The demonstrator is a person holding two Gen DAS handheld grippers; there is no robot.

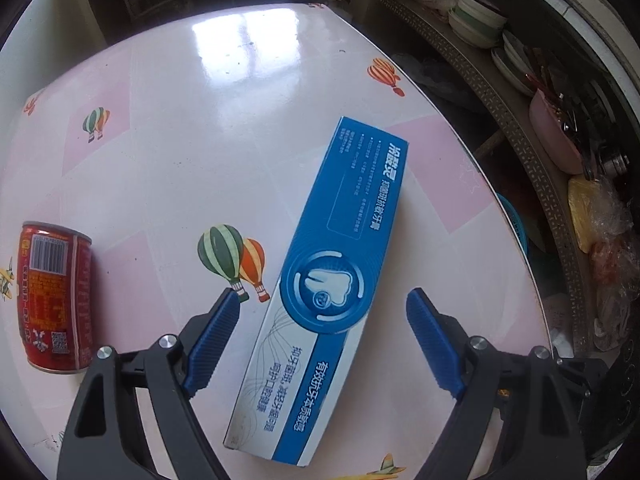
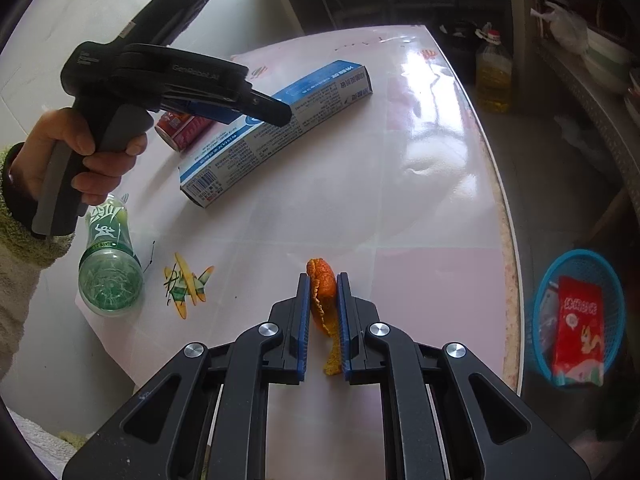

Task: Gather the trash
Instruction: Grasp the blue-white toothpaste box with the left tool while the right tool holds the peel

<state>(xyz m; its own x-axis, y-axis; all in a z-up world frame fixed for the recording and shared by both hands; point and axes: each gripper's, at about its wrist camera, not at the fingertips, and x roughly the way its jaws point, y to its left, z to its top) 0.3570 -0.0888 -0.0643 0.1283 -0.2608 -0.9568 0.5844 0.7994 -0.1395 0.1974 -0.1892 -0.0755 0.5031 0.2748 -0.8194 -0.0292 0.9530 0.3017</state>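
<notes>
Straddling toothpaste box (image 1: 320, 292), left gripper (image 1: 326, 308) jaws wide | right gripper (image 2: 323, 294) jaws pinching orange peel (image 2: 322, 292)

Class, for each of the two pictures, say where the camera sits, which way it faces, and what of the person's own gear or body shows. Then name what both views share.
Left wrist: on the left gripper, looking down at the toothpaste box between its open fingers; red can beside.
Right wrist: on the right gripper, shut on orange peel; left hand shows.
Shared: box, can, table.
</notes>
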